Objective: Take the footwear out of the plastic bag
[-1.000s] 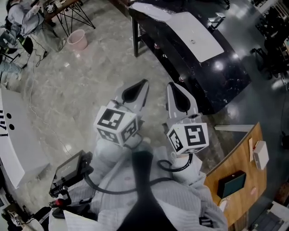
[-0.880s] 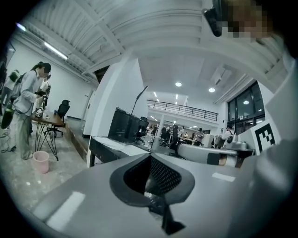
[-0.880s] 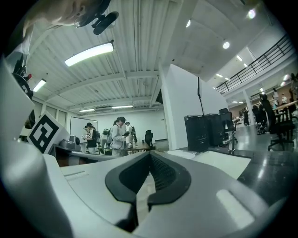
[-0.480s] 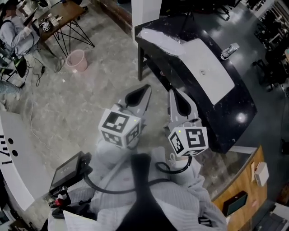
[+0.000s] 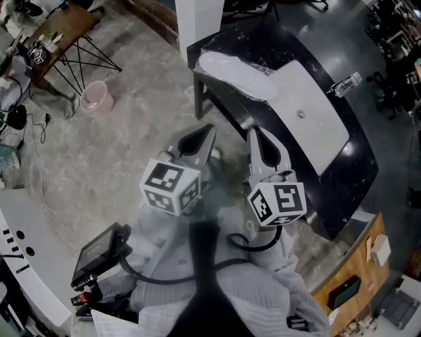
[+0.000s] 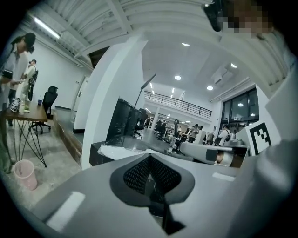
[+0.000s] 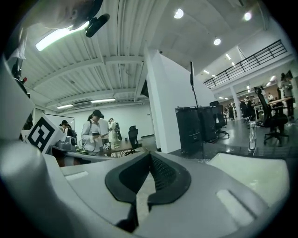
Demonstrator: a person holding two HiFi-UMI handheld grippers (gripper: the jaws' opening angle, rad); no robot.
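Note:
A clear plastic bag [image 5: 231, 68] with something pale inside lies on the near-left end of a black table [image 5: 342, 178]; the footwear itself I cannot make out. The bag shows as a whitish heap [image 6: 122, 150] in the left gripper view. My left gripper [image 5: 208, 129] and right gripper [image 5: 254, 133] are held side by side in front of my chest, over the floor and short of the table. Both are shut with nothing between their jaws, as seen in the left gripper view [image 6: 150, 156] and the right gripper view [image 7: 150, 155].
A white mat [image 5: 309, 118] covers the table's middle, and a clear bottle [image 5: 346, 82] lies beyond it. A white pillar [image 5: 197, 20] stands behind the table. A pink bucket [image 5: 97, 96] and a wooden table [image 5: 59, 26] stand at far left, a wooden desk [image 5: 348, 257] at lower right.
The view has swung and moved toward the black table, which now shows more fully with the bag on it. Both grippers keep their place before me and stay shut.

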